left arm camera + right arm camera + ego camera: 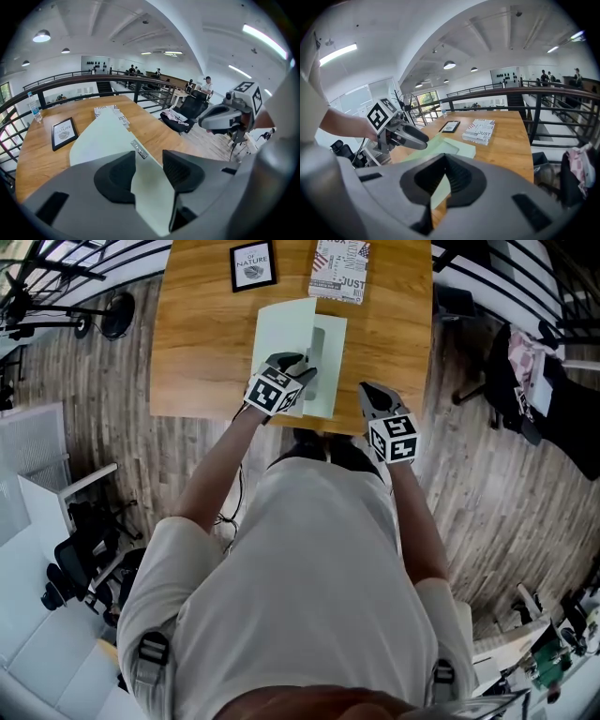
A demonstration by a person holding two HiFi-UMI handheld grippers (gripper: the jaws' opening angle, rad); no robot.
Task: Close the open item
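The person's white shirt (pixel 309 596) fills the lower half of the head view, and both forearms reach toward 12 o'clock. The left gripper (pixel 296 367) is over the pale green folder (pixel 323 371). Its jaws stand apart with the folder's raised cover (pixel 112 133) passing between them, not pressed. The right gripper (pixel 368 393) hangs at the table's near edge, at 3 o'clock from the folder, with its jaws brought together on nothing. The folder lies open at the near middle of the wooden table (pixel 197 352), with a metal clip (pixel 317 357) on its inner side. Beyond it, at 12 o'clock, lie a framed picture (pixel 253 265) and a printed book (pixel 339 268). Around the table is a grey plank floor (pixel 122 446), a black railing (pixel 75 268) and, at 3 o'clock, a chair with clothes (pixel 530 381).
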